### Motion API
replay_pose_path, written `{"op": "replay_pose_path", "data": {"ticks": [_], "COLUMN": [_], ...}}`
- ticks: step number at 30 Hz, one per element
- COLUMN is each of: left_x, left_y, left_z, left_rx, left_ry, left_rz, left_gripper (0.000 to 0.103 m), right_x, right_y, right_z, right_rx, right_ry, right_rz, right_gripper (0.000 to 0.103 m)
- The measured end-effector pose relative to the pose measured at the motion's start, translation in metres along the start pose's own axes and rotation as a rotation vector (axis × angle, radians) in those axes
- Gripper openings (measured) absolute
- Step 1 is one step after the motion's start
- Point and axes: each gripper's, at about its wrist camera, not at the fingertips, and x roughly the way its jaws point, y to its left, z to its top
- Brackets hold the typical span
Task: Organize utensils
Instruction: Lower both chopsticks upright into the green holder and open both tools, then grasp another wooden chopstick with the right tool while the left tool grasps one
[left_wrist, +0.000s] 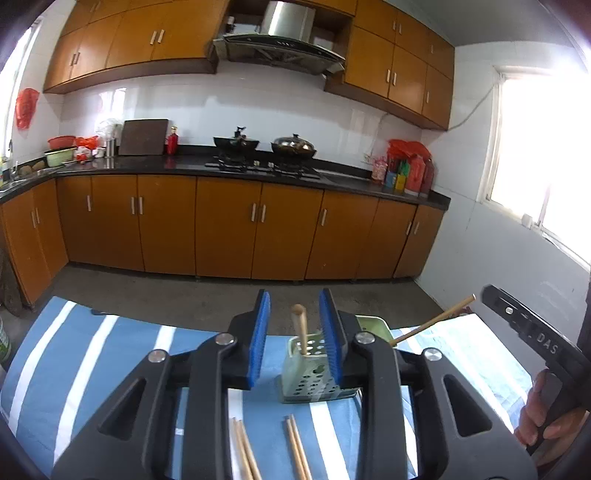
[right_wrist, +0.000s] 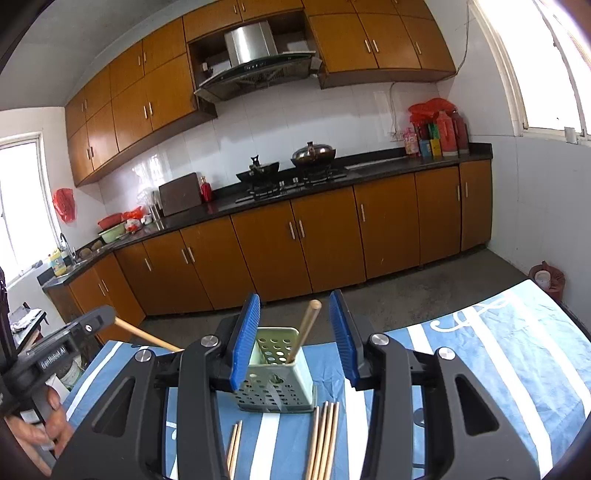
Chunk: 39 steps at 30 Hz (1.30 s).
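Left tool (left_wrist: 295, 341) and right tool (right_wrist: 295, 339) both gape, angled slightly downward

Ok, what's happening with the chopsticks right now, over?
Both tools open, empty. One wooden stick in green holder. Chopsticks on cloth. Nothing blocking.

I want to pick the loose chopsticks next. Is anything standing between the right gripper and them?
Nothing visible blocks them. The chopsticks lie flat on the striped cloth right below the open right gripper, in front of the green holder, which stands behind them, not over them.
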Motion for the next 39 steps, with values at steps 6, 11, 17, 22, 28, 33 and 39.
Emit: {"op": "replay_pose_path", "data": {"ticks": [6,11,17,22,28,33,39], "left_x": [-0.033,-0.025,-0.015,-0.013,-0.008,-0.004,0.0], "left_y": [0.025,0.046,0.062,0.063,0.056,0.051,0.042], "left_z": [-0.034,-0.102,-0.163,-0.184,-0.193,-0.198,-0.21], "left_rx": [0.007,0.025,-0.035,-0.036,-0.033,-0.036,-0.026], "left_ry": [0.017,0.174,0.326,0.368,0.389,0.411,0.45], "left_rz": [0.079,0.135,0.137,0.132,0.118,0.086,0.043], "left_gripper": [0.034,0.034,0.034,0.034,0.034,0.033,0.024], "right_x": [-0.016,0.015,0.034,0.044,0.045,0.046,0.045], "right_y": [-0.024,-0.041,-0.028,-0.019,-0.019,-0.025,-0.054], "right_z": [-0.036,-0.115,-0.18,-0.194,-0.197,-0.196,-0.189], "right_rx": [0.006,0.032,0.029,0.001,-0.037,-0.101,0.0], "right_ry": [0.074,0.346,0.513,0.56,0.568,0.54,0.522], "right_rz": [-0.074,-0.081,-0.055,-0.062,-0.082,-0.193,-0.235], "right_gripper": [0.041,0.021,0.017,0.017,0.015,0.007,0.008]}}
